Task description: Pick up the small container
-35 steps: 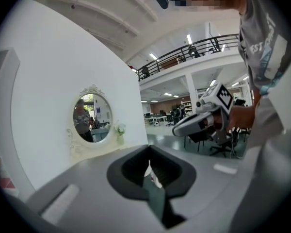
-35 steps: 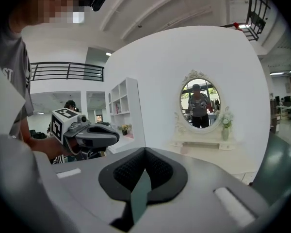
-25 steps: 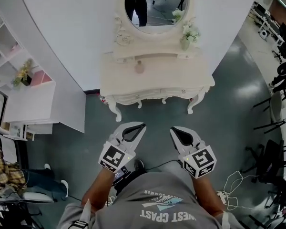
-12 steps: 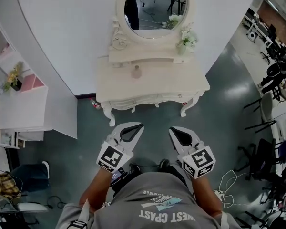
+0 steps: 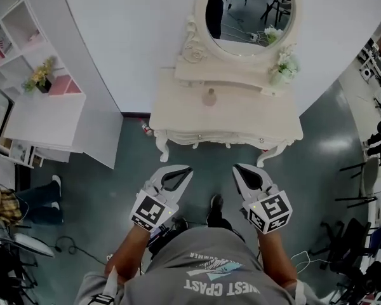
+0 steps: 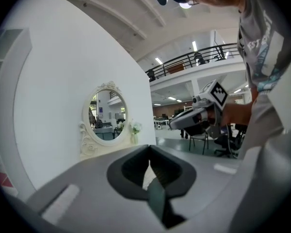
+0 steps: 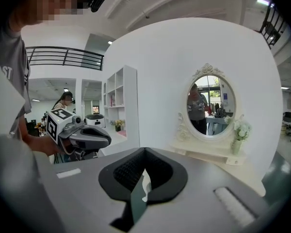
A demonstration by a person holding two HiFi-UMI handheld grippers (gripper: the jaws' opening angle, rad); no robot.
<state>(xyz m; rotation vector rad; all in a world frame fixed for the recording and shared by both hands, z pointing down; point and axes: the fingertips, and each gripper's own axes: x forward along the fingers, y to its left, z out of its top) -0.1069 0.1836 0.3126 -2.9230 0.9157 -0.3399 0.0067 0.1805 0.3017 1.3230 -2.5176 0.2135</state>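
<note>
Left of the table (image 5: 241, 122), along the wall, I've got shelves (image 5: 9, 18) and a white cabinet (image 5: 47, 122). A flower pot (image 5: 40, 76) and a pink box (image 5: 65, 85) sit on top of the cabinet. Further left of the table, at the frame edge, there's a person (image 5: 3, 205) in a plaid sleeve. A small red thing (image 5: 146, 128) lies on the floor just beside the table's left front leg; I can't tell what it is.

The left gripper (image 5: 185, 170) is in front of the table, over the floor, well apart from it, with its tips pointing toward it. Its jaws are closed tip to tip with nothing between them. My shoe (image 5: 214, 210) is on the floor in front of the table, between the two grippers.

The container (image 5: 209, 97) stands upright on the table top. It's toward the back, left of centre, just in front of the raised ledge under the mirror (image 5: 251, 11), and it's well apart from both grippers.

The right gripper (image 5: 240, 170) is also in front of the table, level with the left one and near it, not touching. Its jaws are pressed together and hold nothing.

A vase (image 5: 284, 68) of white flowers stands on the table's ledge, at the right end, beside the mirror. Right of the table, across open floor, are dark chairs (image 5: 374, 176). Cables (image 5: 305, 259) lie on the floor.
</note>
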